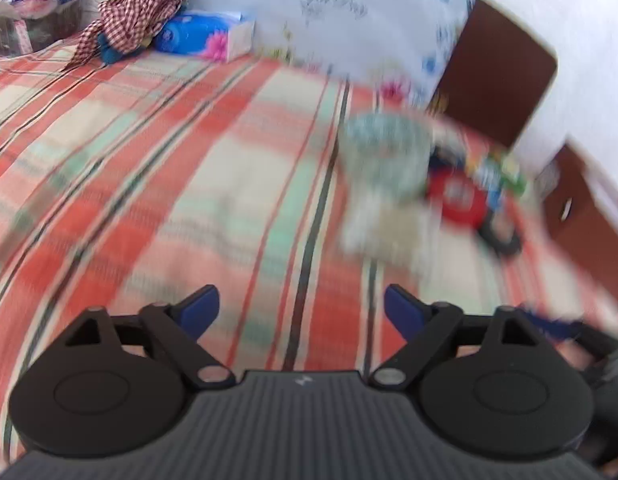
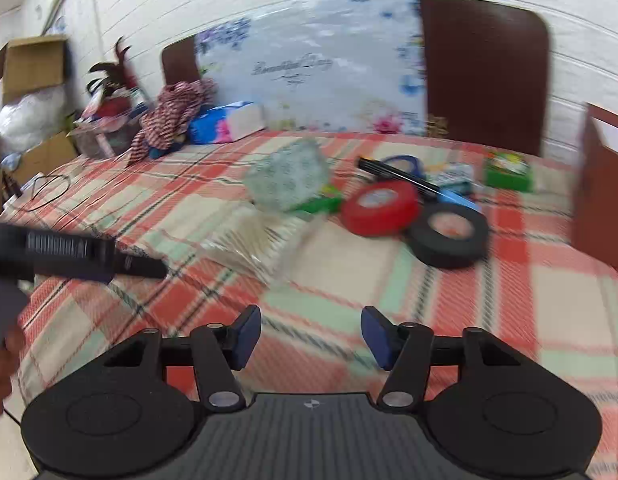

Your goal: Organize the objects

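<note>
Right wrist view shows the right hand-held gripper (image 2: 311,338) hovering over the plaid bed (image 2: 489,304) with its blue pads partly apart and nothing between them. Ahead lie a red tape roll (image 2: 383,208) touching a black tape roll (image 2: 449,236), a clear plastic bag (image 2: 265,240), a speckled greenish bundle (image 2: 287,180) and a green box (image 2: 508,172) further back. Left wrist view, heavily blurred, has the left hand-held gripper (image 1: 301,312) spread wide and empty above the same bedcover, with a blue tissue box (image 1: 207,36) near the pillow (image 1: 349,12).
</note>
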Action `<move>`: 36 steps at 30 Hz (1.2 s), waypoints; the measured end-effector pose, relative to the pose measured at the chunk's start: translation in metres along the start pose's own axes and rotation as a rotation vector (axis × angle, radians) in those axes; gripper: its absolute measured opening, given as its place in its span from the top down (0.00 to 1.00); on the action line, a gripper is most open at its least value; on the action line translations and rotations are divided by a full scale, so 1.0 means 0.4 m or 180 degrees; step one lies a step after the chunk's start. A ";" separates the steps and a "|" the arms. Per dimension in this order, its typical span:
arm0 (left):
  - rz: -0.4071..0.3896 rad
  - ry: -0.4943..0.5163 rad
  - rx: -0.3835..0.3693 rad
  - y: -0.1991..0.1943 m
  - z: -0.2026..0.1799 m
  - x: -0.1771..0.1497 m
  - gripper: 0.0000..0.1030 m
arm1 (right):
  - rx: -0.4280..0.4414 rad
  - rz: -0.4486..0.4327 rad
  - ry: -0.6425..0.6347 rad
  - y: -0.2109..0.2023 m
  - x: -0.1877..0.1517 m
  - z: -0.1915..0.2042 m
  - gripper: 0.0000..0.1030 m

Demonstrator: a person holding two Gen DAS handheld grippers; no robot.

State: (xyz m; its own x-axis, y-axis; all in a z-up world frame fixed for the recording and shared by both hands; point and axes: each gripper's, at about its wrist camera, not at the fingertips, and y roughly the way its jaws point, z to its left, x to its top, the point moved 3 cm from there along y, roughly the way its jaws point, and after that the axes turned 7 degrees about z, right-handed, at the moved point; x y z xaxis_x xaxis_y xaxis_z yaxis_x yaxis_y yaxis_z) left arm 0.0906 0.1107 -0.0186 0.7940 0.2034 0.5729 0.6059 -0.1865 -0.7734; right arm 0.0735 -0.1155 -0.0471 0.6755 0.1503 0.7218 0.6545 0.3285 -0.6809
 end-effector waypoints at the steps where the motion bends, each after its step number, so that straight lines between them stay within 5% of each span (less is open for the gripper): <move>1: -0.0009 0.0022 -0.0044 0.009 -0.003 0.028 0.19 | 0.0050 0.0018 -0.0041 0.023 0.019 0.012 0.47; 5: 0.0047 0.0391 -0.0140 0.092 -0.056 0.090 0.24 | 0.0153 0.0203 -0.0111 0.137 0.084 0.057 0.47; 7: 0.0280 0.0347 -0.0040 0.158 -0.055 0.096 0.45 | 0.0109 0.0276 -0.0139 0.184 0.089 0.057 0.51; 8: 0.0235 0.0267 -0.0098 0.164 -0.053 0.093 0.47 | 0.0075 0.0209 -0.0166 0.185 0.086 0.056 0.60; 9: 0.0209 0.0287 -0.0156 0.158 -0.064 0.086 0.71 | 0.0044 0.0183 -0.0175 0.175 0.082 0.052 0.66; 10: 0.0296 0.0332 -0.0280 0.158 -0.079 0.075 0.82 | 0.0076 0.0186 -0.0141 0.163 0.077 0.040 0.81; 19: 0.0657 0.0883 -0.0865 0.158 -0.355 -0.078 0.82 | -0.0446 -0.0010 0.0294 -0.054 -0.102 -0.160 0.81; 25: 0.0710 0.1643 -0.1141 0.137 -0.598 -0.164 0.81 | -0.0956 -0.0252 0.0627 -0.203 -0.204 -0.292 0.81; 35: -0.0080 0.2084 -0.1251 0.092 -0.997 0.033 0.80 | -0.1695 -0.1467 0.0584 -0.331 -0.025 -0.526 0.79; 36: -0.0174 0.2045 -0.1248 0.101 -1.031 0.056 0.73 | -0.1754 -0.1552 0.0667 -0.324 -0.002 -0.564 0.79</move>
State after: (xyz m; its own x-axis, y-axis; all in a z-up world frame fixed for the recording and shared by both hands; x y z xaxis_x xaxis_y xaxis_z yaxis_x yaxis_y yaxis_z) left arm 0.1538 -0.2884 0.0750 0.5627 -0.3561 0.7460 0.5234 -0.5451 -0.6549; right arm 0.0647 -0.3685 0.0126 0.2810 -0.0905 0.9554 0.9327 -0.2085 -0.2941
